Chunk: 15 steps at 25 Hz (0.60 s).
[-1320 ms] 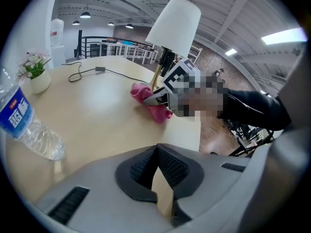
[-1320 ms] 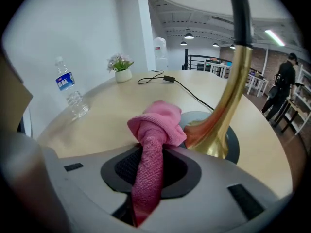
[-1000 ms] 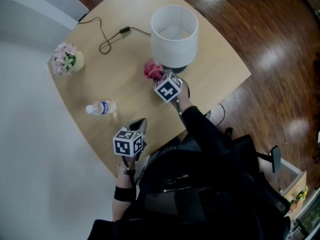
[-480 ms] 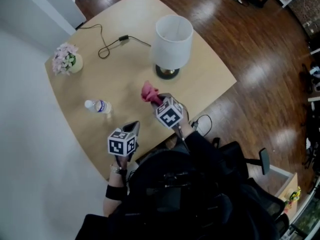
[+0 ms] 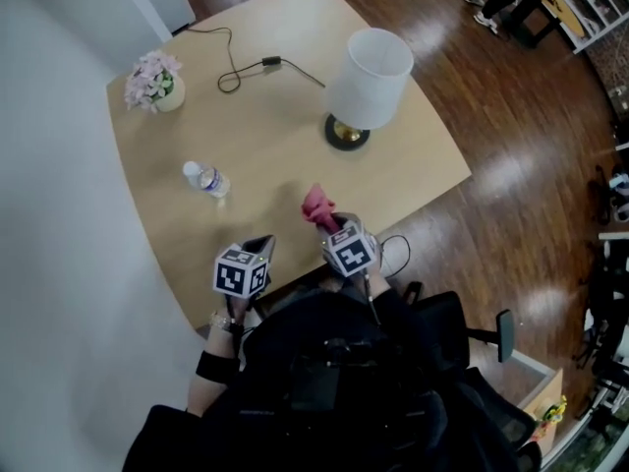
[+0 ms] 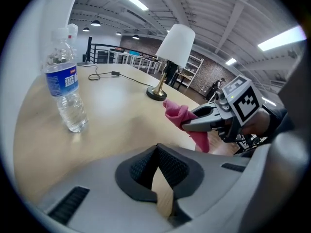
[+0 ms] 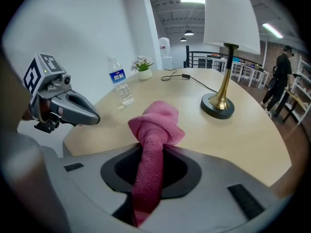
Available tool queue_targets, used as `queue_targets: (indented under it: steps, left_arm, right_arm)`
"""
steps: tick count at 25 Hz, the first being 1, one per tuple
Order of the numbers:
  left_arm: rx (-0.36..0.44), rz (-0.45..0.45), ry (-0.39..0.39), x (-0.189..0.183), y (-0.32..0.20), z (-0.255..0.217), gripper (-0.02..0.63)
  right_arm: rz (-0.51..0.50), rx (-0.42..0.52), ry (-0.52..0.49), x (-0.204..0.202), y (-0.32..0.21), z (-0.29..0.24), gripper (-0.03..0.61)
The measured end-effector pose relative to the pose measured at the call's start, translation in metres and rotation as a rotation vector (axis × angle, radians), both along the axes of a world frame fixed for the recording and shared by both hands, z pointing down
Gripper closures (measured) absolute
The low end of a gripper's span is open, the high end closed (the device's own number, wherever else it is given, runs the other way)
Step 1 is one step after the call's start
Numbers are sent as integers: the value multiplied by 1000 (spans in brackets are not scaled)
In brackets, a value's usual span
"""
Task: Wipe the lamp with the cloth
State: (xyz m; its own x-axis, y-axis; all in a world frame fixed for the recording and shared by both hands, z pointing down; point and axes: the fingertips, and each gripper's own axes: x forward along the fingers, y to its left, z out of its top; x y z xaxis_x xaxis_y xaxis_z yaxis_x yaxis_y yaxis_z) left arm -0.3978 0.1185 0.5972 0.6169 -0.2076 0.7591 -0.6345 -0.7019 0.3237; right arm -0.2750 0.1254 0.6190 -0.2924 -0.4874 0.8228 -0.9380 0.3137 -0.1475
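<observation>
The right gripper (image 7: pixel 154 150) is clamped on a crumpled pink fabric cloth (image 7: pixel 155 123), which bunches into a knot just past the jaws and trails back between them in a twisted strip. In the head view this cloth sits over the near edge of the light wooden table (image 5: pixel 265 131), well apart from the table lamp with a white drum shade and brass stem on a dark round base (image 5: pixel 368 82). The lamp stands upright toward the table's right side (its black cord (image 5: pixel 246 67) runs off toward the far edge). The left gripper (image 6: pixel 156 152) has its jaws drawn together with nothing between them, only a sliver of tabletop showing behind the pads. It hangs over the near edge, to the left of the right gripper and apart from it. A clear plastic water bottle with a blue label (image 6: pixel 65 84) stands upright beyond the left gripper. A small pot of pale pink flowers (image 5: pixel 157 79) sits at the far left corner. Dark wooden floor (image 5: pixel 521 165) surrounds the table.
</observation>
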Motion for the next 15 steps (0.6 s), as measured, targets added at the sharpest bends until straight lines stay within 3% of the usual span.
queue_targets:
  steps: [7, 15]
  left_arm:
    - [-6, -139, -23, -27, -1, 0, 618]
    - [-14, -192, -32, -36, 4, -3, 618]
  right_arm:
    - [-68, 27, -8, -17, -43, 9, 480]
    - [-137, 1, 62, -54, -103, 38, 479]
